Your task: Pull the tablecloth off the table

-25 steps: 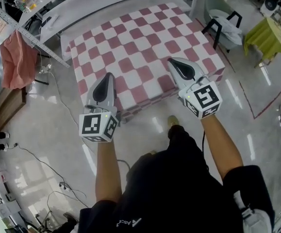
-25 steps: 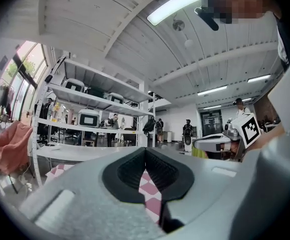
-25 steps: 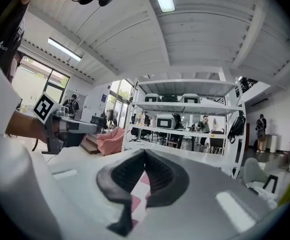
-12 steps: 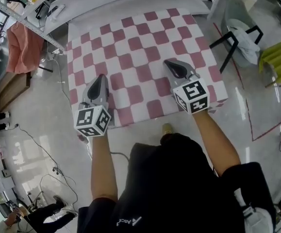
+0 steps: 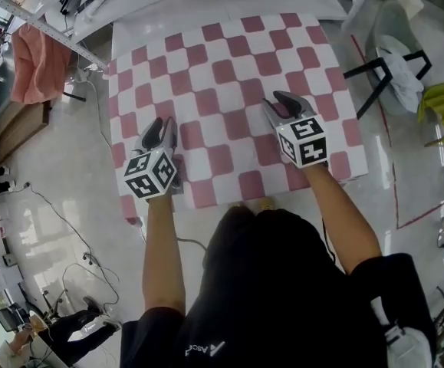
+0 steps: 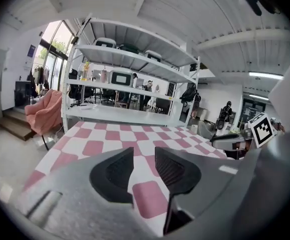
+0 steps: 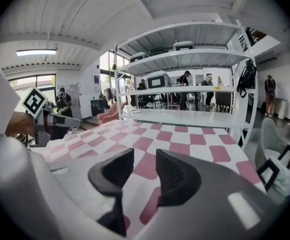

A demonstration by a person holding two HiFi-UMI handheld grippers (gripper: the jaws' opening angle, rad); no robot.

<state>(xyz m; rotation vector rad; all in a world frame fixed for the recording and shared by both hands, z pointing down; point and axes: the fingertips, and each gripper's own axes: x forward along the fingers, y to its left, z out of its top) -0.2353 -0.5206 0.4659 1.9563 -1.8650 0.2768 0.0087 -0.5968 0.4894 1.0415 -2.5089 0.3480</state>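
Pink-and-white checked tablecloth [image 5: 229,67] lies spread flat, hiding the table beneath it, with both grippers over its near part.

Only the head view takes in the whole cloth: the left gripper [image 5: 159,126] is by the near-left corner, and the right gripper [image 5: 284,100] is further in on the right. Only the gripper views show the pads. Each pair is opening, with a narrow gap that holds nothing, and a white shelf rack [image 7: 185,89] stands beyond the far edge.
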